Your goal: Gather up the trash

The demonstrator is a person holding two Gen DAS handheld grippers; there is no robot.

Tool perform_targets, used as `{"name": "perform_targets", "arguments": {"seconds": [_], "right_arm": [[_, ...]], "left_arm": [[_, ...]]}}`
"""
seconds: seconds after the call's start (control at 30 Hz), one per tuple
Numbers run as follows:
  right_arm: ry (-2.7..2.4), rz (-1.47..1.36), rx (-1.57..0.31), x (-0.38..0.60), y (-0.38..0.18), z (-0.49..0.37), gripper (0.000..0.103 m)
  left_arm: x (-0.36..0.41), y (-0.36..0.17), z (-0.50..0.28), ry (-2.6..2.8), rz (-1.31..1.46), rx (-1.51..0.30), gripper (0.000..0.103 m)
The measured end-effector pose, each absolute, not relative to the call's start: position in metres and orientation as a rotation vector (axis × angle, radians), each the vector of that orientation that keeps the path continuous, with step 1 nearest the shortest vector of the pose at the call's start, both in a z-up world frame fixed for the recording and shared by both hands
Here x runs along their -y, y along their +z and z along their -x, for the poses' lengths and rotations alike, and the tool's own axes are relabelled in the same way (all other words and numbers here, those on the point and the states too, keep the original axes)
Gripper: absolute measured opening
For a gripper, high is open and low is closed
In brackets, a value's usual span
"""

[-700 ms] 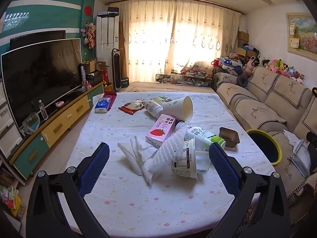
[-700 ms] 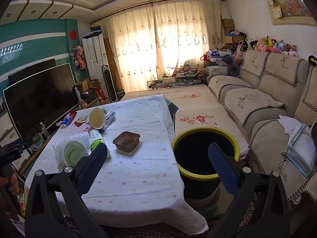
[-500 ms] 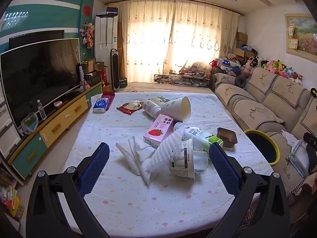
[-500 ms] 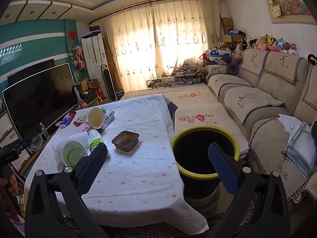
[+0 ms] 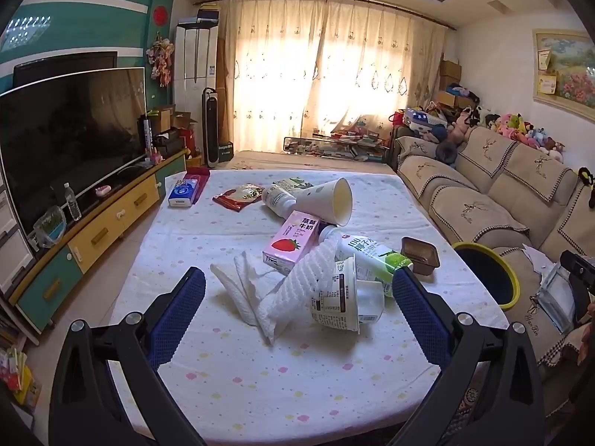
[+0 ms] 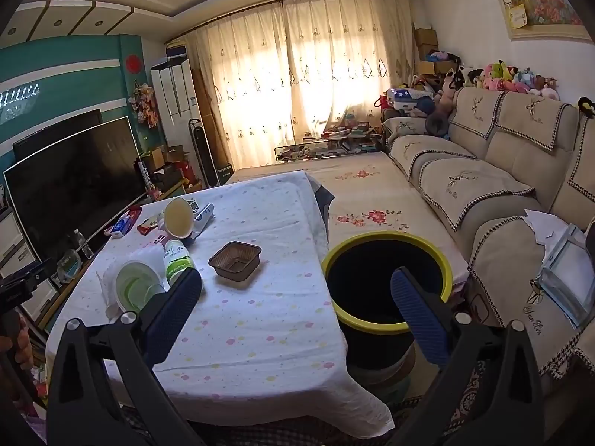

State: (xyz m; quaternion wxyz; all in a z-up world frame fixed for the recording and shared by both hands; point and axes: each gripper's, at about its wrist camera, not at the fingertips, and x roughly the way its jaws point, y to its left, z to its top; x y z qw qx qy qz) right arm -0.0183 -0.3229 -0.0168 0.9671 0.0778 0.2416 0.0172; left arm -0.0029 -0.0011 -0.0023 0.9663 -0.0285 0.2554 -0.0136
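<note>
Paper and plastic trash (image 5: pixel 327 260) was found uncollected on the table (image 5: pixel 260 371), the bin (image 6: pixel 386 282) beside it was judged empty, and both left gripper (image 5: pixel 297 304) and right gripper (image 6: pixel 297 297) were spread, nothing held.

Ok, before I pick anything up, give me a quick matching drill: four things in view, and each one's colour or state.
Things:
1. paper cup
2. milk carton
3. brown tray
4. bin

Descriptions:
a. pink, with a strawberry on it
b. upright and empty on the tablecloth
c. on its side, mouth toward the sofa
d. black with a yellow rim, beside the table

Pairs: 1-c, 2-a, 3-b, 4-d
</note>
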Motion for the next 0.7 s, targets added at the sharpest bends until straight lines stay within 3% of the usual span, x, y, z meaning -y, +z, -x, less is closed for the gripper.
{"name": "perform_targets", "arguments": {"seconds": [0.7], "right_arm": [[0.031,-0.168,-0.494,0.3239,-0.0228,0.0136,0.097]], "left_arm": [[0.0034,-0.0052,-0.0002,-0.035,0.056,-0.527,0.099]]}}
